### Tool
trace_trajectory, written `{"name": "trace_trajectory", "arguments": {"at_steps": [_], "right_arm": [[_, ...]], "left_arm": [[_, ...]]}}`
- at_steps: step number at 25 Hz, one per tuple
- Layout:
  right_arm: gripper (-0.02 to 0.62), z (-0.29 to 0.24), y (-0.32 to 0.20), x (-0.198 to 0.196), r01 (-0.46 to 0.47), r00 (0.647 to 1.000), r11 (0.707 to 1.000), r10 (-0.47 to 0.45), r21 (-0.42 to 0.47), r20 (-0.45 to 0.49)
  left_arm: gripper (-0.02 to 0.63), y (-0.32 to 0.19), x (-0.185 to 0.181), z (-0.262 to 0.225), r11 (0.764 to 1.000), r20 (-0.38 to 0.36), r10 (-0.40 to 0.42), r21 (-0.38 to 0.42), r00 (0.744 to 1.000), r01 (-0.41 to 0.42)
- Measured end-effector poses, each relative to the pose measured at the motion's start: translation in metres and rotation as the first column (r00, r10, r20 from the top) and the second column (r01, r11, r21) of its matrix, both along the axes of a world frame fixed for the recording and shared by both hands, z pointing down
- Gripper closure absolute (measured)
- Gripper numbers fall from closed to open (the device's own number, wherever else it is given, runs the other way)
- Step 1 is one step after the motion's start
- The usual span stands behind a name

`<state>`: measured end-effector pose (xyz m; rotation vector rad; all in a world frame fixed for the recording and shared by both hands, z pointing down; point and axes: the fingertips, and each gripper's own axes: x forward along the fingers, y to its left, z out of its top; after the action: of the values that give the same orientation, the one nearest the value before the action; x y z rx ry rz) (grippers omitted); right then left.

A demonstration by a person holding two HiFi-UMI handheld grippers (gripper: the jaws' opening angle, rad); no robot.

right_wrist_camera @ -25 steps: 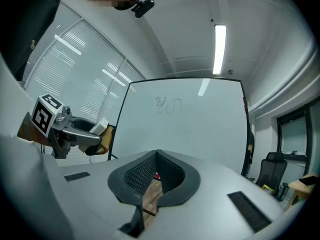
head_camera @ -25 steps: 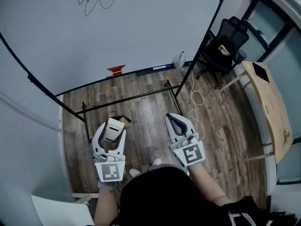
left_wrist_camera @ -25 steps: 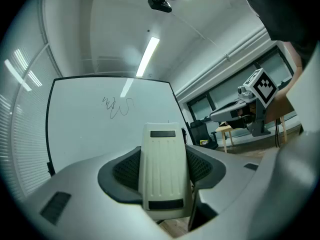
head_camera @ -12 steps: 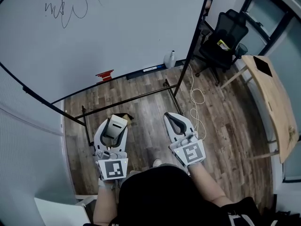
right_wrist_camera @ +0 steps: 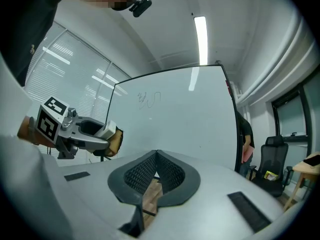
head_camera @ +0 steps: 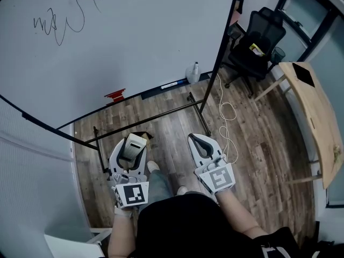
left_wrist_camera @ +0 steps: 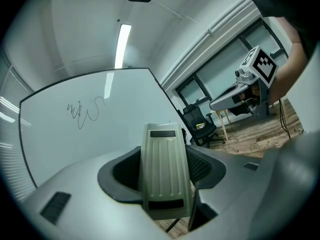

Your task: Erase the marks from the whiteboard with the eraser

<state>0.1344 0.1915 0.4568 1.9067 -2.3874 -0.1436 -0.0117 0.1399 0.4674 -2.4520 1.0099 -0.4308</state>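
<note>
Clamping the eraser (left_wrist_camera: 165,174), the left tongs (head_camera: 132,140) hang low, well apart from the marks (head_camera: 59,20) on the whiteboard (head_camera: 150,42); right tongs (right_wrist_camera: 156,159) closed, seemingly empty. Reaching high, a loose pinch could let it twist.

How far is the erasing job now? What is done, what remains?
Done: the left gripper is shut on the eraser. In hand: nothing is being wiped; the eraser is away from the whiteboard. Left: all the marks. The right gripper is shut, empty.
</note>
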Motion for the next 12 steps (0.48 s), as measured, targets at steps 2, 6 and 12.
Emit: {"name": "trace_trajectory", "arguments": {"at_steps": [2, 6, 12], "right_arm": [[0.567, 0.002, -0.019, 0.004, -0.006, 1.000, 1.000, 0.006, -0.006, -0.003], [0.568, -0.005, -0.071, 0.007, -0.011, 0.999, 1.000, 0.012, 0.010, -0.037], [0.567, -0.019, -0.166, 0.006, -0.027, 0.997, 0.999, 0.028, 0.023, -0.067]], "left_arm": [[0.345, -0.021, 0.005, 0.002, 1.000, -0.008, 0.002, -0.002, 1.000, -0.002], [0.345, -0.079, 0.015, -0.007, 0.999, -0.014, 0.018, 0.028, 1.000, -0.018], [0.345, -0.182, 0.022, -0.022, 0.998, -0.058, 0.032, 0.054, 0.998, -0.029]]}}
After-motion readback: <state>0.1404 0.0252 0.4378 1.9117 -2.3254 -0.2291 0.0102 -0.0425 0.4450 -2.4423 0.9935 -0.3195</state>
